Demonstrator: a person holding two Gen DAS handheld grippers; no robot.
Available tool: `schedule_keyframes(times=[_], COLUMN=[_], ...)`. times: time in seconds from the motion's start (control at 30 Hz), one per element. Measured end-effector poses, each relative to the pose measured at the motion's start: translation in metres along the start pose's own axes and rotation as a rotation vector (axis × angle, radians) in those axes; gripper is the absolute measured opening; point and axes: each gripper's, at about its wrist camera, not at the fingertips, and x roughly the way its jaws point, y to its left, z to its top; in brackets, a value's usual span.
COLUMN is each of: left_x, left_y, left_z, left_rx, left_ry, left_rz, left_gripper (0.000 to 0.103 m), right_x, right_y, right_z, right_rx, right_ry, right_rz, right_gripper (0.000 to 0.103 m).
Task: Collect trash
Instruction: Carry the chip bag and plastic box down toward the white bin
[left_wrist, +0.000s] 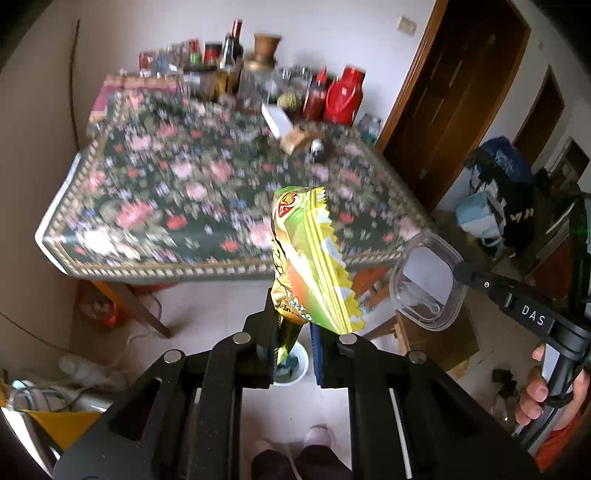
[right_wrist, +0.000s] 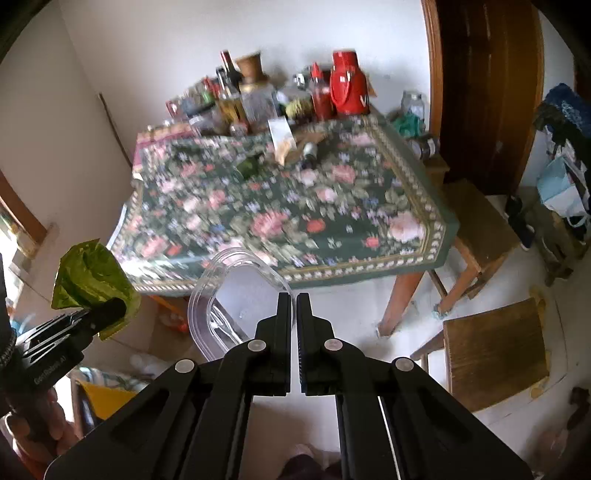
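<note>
Left gripper (left_wrist: 293, 332): jaws clamped on a green-and-yellow snack wrapper (left_wrist: 310, 258), held in the air short of the desk's (right_wrist: 439, 236) near edge. Right gripper (right_wrist: 293, 306): jaws closed on the rim of a clear plastic container (right_wrist: 229, 295), also off the desk, beside the wrapper. A white bin (left_wrist: 295, 365) stands on the floor below the wrapper.

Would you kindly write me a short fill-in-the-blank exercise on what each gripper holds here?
1. The left gripper is shut on a green snack ____.
2. The right gripper pinches the rim of a clear plastic ____.
3. The table wears a ____ cloth.
4. Below the left gripper, on the floor, stands a white ____.

Missing words: wrapper; container; floral; bin.
</note>
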Motion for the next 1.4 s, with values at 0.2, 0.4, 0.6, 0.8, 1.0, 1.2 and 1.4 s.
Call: schedule_keyframes(times=[0.2,0.4,0.6,0.8,1.0,1.2,1.4], left_x=[0.077,0.151,0.209,0.262,0.306,0.333,0.36], left_y=[-0.004,0.005,0.026,0.049,0.06,0.056,0.045], left_z=[-0.041,-0.095,-0.14,-0.178,-0.2,-0.205,-0.198], left_rx=[-0.033,-0.082,-0.106,-0.121,-0.137,-0.143,-0.166], left_ry=[0.096,0.208,0.266,0.301,0.316,0.351,0.392], left_rz=[0.008,0.017,0.048,0.077,0.071,0.033,-0.046], left_gripper=[0.013,0.014,0.013,0.013,0.013,0.013,0.014], right_x=[0.061,0.135,0.203,0.264,0.318,0.325,0.313], right_y=[-0.029,-0.055,-0.071,-0.075,-0.08,-0.097,-0.112], right_z=[-0.028,-0.071,-0.112,-0.141,-0.156,-0.166,-0.16], right_rx=[-0.007,-0.009,-0.019,-0.054,-0.019,0.013,0.02], right_ry=[0.095,0.216,0.293,0.305,0.393,0.41,0.416], right_rz=[0.003,0.005,-0.008,-0.047,0.036,0.01,-0.02], right_gripper=[0.003,0.003,0.003,0.003,0.034,0.047,0.047])
